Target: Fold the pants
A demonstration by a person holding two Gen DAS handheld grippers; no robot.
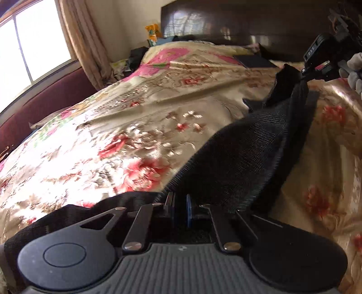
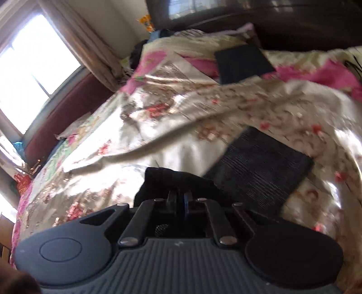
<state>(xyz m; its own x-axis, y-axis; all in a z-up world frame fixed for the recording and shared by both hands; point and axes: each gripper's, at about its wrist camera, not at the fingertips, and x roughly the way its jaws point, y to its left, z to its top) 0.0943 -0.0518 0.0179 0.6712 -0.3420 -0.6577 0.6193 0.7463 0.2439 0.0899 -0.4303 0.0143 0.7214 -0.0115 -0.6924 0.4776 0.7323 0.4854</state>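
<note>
The black pants (image 1: 246,153) are lifted above a floral bedspread (image 1: 126,126), stretched between my two grippers. My left gripper (image 1: 180,209) is shut on one end of the pants at the bottom of the left wrist view. My right gripper (image 1: 304,75) shows at the far right of that view, shut on the other end. In the right wrist view the right gripper (image 2: 179,202) is shut on bunched black fabric (image 2: 163,181), and the rest of the pants (image 2: 260,167) hangs down onto the bedspread (image 2: 172,144).
A dark wooden headboard (image 1: 237,20) stands at the far end. A folded dark garment (image 2: 243,62) lies near the pillows. A window (image 1: 29,47) with a curtain (image 1: 83,43) is on the left, above a maroon bench (image 1: 45,108).
</note>
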